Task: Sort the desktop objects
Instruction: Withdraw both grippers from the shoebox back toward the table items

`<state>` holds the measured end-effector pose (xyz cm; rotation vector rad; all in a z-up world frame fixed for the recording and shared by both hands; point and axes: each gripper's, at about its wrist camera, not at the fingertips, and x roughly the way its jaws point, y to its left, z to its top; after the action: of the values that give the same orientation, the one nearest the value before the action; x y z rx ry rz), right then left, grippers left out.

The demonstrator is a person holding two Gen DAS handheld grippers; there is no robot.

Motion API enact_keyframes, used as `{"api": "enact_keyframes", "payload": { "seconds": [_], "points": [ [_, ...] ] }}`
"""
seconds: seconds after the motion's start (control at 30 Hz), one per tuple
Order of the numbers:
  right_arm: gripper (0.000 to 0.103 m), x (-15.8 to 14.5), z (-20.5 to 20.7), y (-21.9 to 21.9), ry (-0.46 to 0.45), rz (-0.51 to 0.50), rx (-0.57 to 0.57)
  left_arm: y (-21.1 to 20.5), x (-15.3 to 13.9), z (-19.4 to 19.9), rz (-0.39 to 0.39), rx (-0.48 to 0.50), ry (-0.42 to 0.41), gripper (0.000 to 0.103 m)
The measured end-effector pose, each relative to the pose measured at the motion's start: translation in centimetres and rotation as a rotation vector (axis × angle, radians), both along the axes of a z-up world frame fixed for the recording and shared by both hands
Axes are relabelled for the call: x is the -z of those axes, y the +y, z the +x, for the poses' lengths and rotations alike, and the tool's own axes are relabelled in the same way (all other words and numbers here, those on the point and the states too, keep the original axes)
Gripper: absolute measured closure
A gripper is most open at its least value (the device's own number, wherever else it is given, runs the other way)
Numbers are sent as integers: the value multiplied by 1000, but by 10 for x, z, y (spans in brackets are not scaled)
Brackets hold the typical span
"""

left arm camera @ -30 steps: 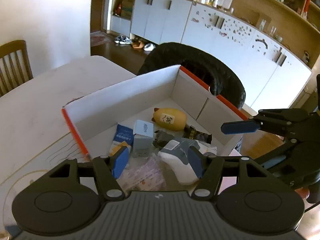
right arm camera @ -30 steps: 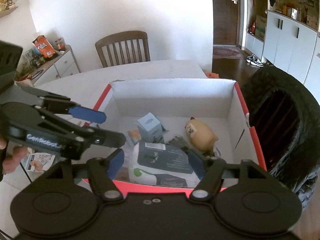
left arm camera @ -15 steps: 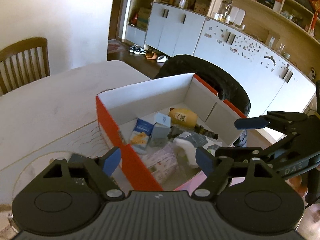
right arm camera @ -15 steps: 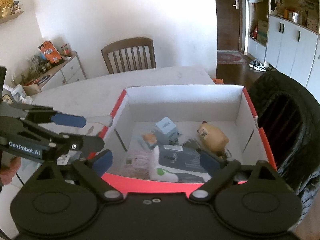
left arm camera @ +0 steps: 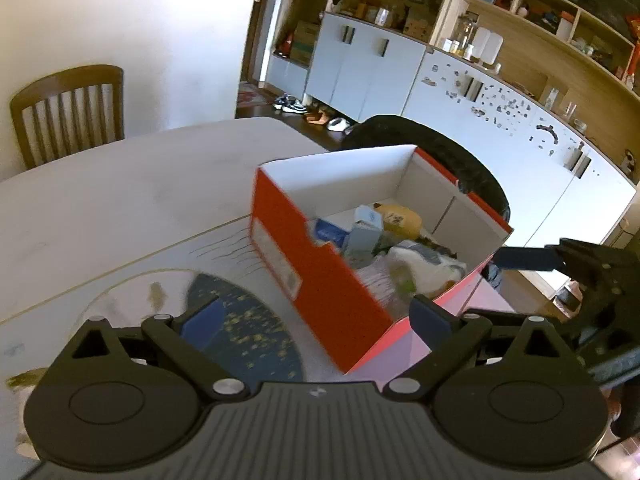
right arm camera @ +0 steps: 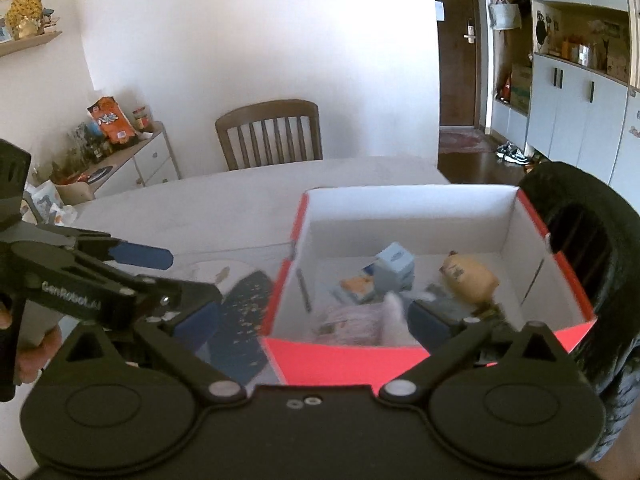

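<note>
The box (right arm camera: 420, 354), red outside and white inside, sits on the pale table (left arm camera: 120, 200) near its edge, and the sorted things lie jumbled in it: a small pale blue carton (right arm camera: 394, 266), a tan toy (right arm camera: 470, 278), a white and grey pouch (left arm camera: 424, 260) and a clear bag (right arm camera: 352, 320) near the front wall. Beside the box, on the table, lies a dark blue speckled mat (left arm camera: 244, 328). The left gripper (left arm camera: 316, 316) hangs over that mat and the box's near corner; its jaws have just been opening and stand wide apart with nothing gripped between them. The right gripper (right arm camera: 312, 320) hovers at the front wall of the box, and its jaws have likewise just been opening and hold nothing. Both seem to be clear of the box after a drop, so the step in hand looks like the retreat and the search for the next thing to sort. To do it well, keep both claws wide and above the rim so no finger catches the cardboard wall and drags the box toward the table edge. Move the two grippers apart from each other, since they are near. Little else shows on the table, so check it fully before reaching again.
</note>
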<state>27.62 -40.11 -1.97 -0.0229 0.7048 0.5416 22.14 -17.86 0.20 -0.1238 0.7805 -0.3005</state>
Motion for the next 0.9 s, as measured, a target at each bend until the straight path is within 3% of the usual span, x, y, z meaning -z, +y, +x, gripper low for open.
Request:
{"api": "enact_keyframes", "payload": {
  "seconds": [0.63,0.9],
  "points": [
    [1,9,-49,86,2,-26,33,94,5,-53,63,-56,-25,2],
    [1,24,-65,126,-43,-80,83,126,14,-58,105,-127,-16,2]
  ]
}}
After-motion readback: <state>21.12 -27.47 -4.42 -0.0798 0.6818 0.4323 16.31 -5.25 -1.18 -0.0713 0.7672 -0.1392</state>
